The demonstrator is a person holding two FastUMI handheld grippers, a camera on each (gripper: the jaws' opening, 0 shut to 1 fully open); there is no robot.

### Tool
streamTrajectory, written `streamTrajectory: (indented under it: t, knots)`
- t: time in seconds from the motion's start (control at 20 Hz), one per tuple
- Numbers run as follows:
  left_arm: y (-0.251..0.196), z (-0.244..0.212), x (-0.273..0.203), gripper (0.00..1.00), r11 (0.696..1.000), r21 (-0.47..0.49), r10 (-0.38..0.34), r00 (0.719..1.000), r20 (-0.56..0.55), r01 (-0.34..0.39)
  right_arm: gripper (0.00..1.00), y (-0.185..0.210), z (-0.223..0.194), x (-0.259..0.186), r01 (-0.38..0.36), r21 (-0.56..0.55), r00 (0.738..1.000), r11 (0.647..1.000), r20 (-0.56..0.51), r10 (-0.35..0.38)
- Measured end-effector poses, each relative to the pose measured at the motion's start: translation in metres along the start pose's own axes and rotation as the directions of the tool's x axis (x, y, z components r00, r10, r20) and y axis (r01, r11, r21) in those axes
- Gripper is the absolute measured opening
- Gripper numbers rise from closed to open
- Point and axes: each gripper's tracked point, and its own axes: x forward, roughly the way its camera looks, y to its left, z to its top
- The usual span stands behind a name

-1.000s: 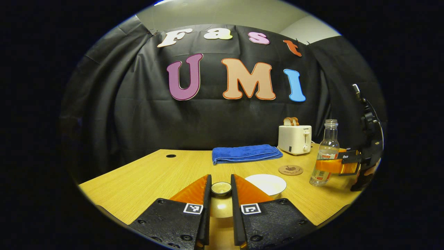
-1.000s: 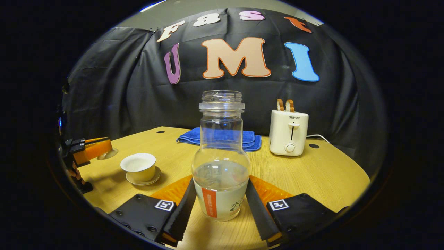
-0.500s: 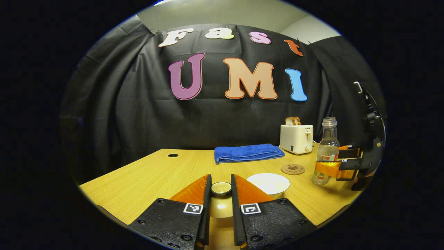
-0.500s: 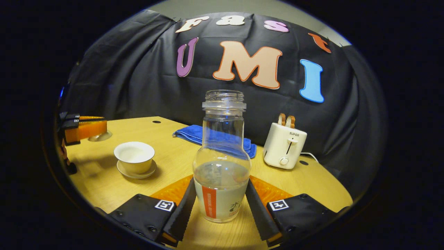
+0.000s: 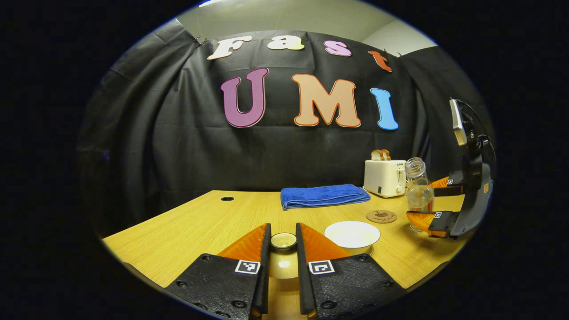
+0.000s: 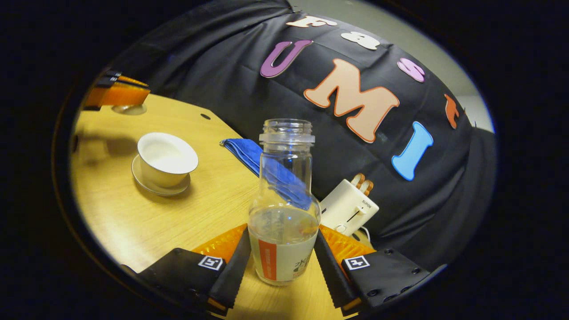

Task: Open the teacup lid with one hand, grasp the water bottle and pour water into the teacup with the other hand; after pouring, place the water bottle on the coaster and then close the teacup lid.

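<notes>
While the right claw [image 6: 282,262] clamps both fingers on the lower body of the water bottle [image 6: 283,209], the bottle rides uncapped and tipped toward the teacup [image 6: 166,159], with water filling only its lower part. In the left gripper view the same bottle [image 5: 418,192] hangs off the table [image 5: 186,226], leaning, just right of the coaster [image 5: 381,216]. The left claw [image 5: 282,249] is closed on the knob of the teacup lid [image 5: 283,241] and holds the lid clear of the open cup [image 5: 352,234], which sits on its saucer [image 6: 158,184] beside it. Farther back lie a folded blue towel [image 5: 324,196] and a white toaster [image 5: 384,178]. My judgement is that the pour is about to start, and the risks lie in the approach: the bottle's mouth is well apart from the cup, so tilting further before it is over the bowl would spill water on the table. A wide mouth can also release water in a gulp and overshoot the shallow cup. The smooth body could slip or rotate between the fingers as the tilt grows. The small knob gives the lid a narrow hold, so it may swing or drop.
</notes>
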Motion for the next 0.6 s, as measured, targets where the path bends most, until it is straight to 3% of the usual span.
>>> streamTrajectory:
  t: [0.25,0.6]
  knots:
    - [0.003,-0.001,0.0,0.25,1.0,0.001,0.004,1.0,-0.001,-0.004,0.82,0.001,0.007,0.004,0.022,-0.19,1.0,0.981,0.003,-0.022]
    - [0.011,0.0,0.001,0.25,1.0,0.0,0.017,1.0,0.001,-0.017,0.82,0.015,0.012,0.015,0.043,-0.403,0.999,0.914,0.02,-0.039]
